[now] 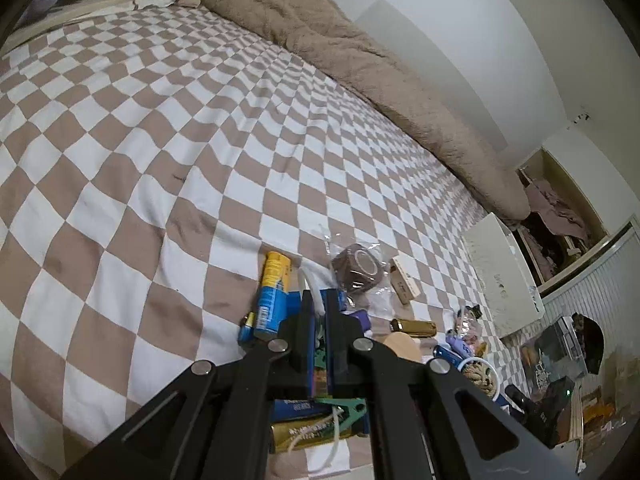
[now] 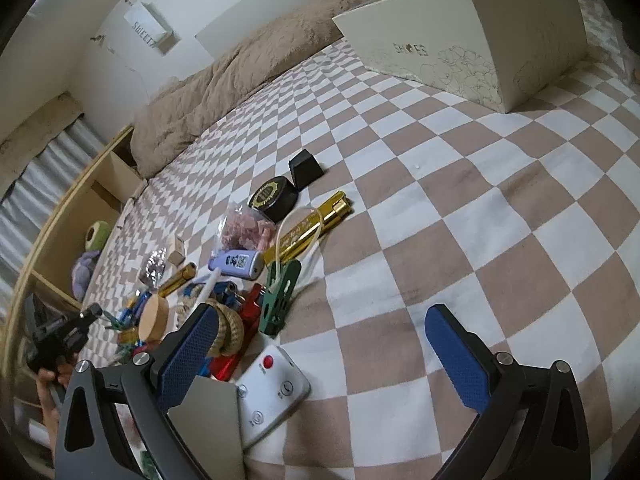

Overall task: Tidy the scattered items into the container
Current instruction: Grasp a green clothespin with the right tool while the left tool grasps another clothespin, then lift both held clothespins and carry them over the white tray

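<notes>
Small items lie scattered on a checkered bedsheet [image 1: 160,160]. In the left wrist view my left gripper [image 1: 318,300] is nearly shut, and a white cord [image 1: 312,280] and a green clip [image 1: 344,406] lie between or under its fingers; a grip is unclear. A yellow-blue battery [image 1: 274,292] lies just left of it, a brown tape roll [image 1: 358,270] ahead. The white shoe box [image 2: 480,36] stands at the far right of the bed. My right gripper [image 2: 320,344] is open and empty, above a white remote [image 2: 272,388], near a green clip [image 2: 280,296] and a gold tube [image 2: 312,232].
A beige fluffy blanket [image 1: 360,60] runs along the wall side of the bed. A black round tin [image 2: 274,198], a black wedge [image 2: 306,168] and a purple tube [image 2: 238,264] lie in the pile. Wooden shelves [image 2: 60,224] with plush toys stand beyond the bed.
</notes>
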The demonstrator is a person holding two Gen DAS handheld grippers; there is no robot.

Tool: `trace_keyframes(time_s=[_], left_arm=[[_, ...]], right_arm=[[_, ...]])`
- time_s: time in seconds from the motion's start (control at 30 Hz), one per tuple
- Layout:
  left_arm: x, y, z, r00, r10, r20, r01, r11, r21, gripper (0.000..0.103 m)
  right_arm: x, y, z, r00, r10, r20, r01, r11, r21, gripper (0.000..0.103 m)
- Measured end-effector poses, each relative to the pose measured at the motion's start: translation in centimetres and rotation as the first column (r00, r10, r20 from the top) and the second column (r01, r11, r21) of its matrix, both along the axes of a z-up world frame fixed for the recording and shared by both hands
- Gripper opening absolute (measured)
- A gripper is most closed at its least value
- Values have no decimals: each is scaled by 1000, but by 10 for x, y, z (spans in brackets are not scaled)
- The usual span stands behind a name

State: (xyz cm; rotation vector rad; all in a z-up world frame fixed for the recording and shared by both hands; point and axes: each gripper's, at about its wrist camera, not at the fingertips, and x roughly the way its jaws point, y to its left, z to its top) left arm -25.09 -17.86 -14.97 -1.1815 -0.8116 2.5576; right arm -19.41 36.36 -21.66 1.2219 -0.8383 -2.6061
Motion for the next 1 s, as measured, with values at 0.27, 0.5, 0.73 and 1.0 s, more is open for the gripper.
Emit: trace_keyframes(time_s=[0.27, 0.5, 0.73, 1.0], left_arm=[[15, 14, 16, 998, -36, -55, 34, 999, -42, 4], [22, 17, 18, 997, -41, -68, 36, 997, -72, 4], [30, 9, 20, 997, -21, -76, 16, 997, -76, 4], [42, 3, 33, 992, 30, -122, -41, 995, -88, 4]], right_arm=[[-18, -8, -1, 997, 79, 18, -75, 985, -156, 59], [-40, -35, -6, 991, 116, 73, -112, 992, -55, 37], [-35, -25, -11, 995, 84, 55, -80, 993, -84, 12], [-12, -6, 7, 999, 19, -33, -23, 989, -149, 12]])
